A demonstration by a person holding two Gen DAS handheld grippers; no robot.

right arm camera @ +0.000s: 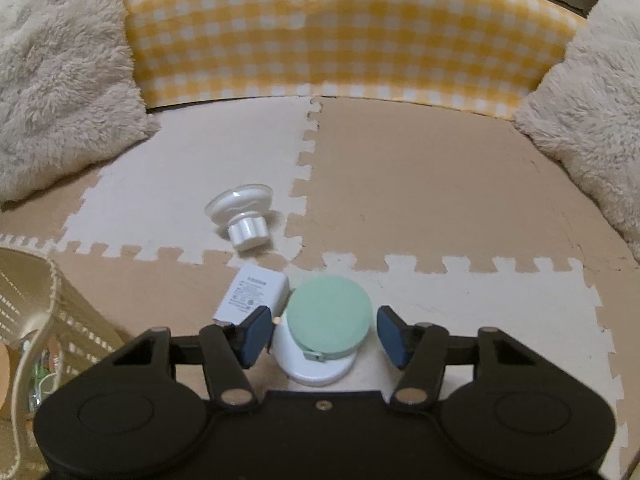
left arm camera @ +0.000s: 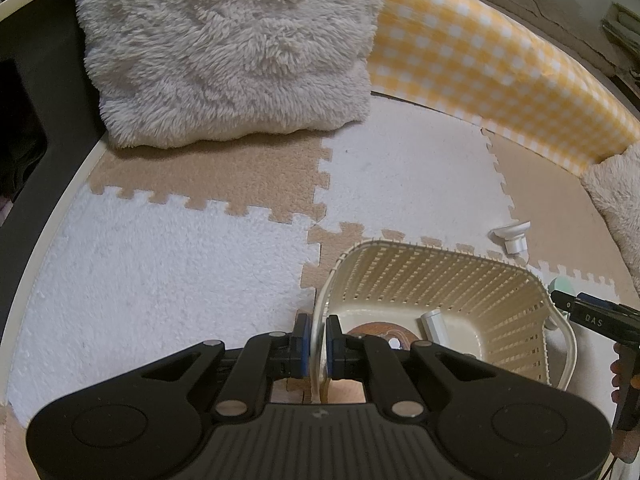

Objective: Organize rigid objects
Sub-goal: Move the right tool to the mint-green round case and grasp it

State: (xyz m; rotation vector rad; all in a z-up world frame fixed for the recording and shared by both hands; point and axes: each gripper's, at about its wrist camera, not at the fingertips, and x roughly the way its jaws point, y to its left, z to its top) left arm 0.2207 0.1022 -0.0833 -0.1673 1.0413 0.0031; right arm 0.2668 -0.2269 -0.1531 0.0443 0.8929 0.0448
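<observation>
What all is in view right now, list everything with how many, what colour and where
basket: one, cream, on the mat at the left, rim pinched by the left gripper
items in basket: a white block and a brown round thing, rest unclear
green disc item: one, mint top on white base, on the mat between the right gripper's fingers
charger: one, white, just left of the green disc item
suction knob: one, white, on its side, farther back on the mat
mat: tan and white puzzle tiles
pillows: two, cream, fluffy, back left and back right
checked panel: one, yellow and white, along the back
left gripper: black, shut on the basket
right gripper: black, open
</observation>
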